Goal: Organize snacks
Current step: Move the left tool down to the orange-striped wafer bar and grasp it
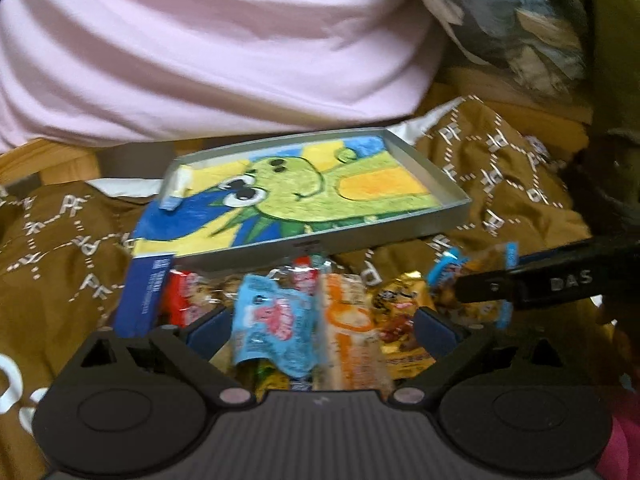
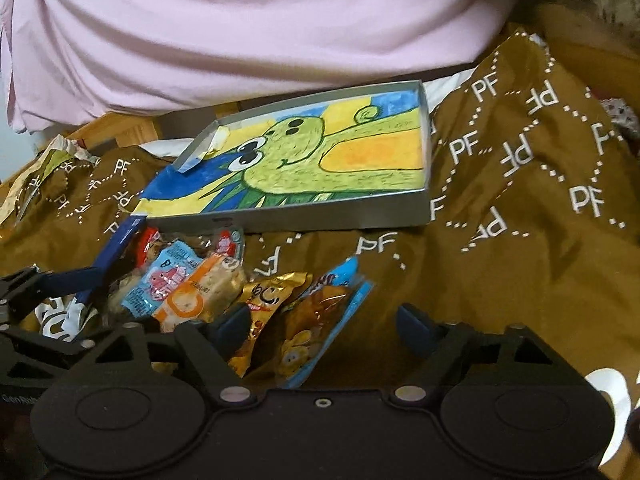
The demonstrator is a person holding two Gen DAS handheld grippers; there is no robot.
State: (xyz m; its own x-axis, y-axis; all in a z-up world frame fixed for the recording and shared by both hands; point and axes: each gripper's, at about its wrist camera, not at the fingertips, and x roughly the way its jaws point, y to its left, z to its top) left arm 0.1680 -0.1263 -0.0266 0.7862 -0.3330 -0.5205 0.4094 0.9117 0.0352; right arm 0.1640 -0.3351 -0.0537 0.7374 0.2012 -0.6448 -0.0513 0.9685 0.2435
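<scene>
Left gripper (image 1: 320, 324): jaws apart, set over the snack pile, nothing clamped. A light-blue packet (image 1: 276, 324) and an orange packet (image 1: 352, 340) are seen between its fingers; contact cannot be told. Right gripper (image 2: 322, 326): jaws apart too, a clear packet (image 2: 316, 332) with blue edges lying between the fingers, not gripped.

Snacks are heaped on a brown cloth (image 2: 520, 208) printed "PF", just near of a shallow grey tray (image 2: 424, 184). The tray is lined with a green cartoon drawing (image 2: 320, 160) and holds no snacks; its left wall is folded open. A gold packet (image 2: 264, 300) lies beside the right gripper's left finger. Pink fabric (image 2: 240, 32) is seen far behind.
</scene>
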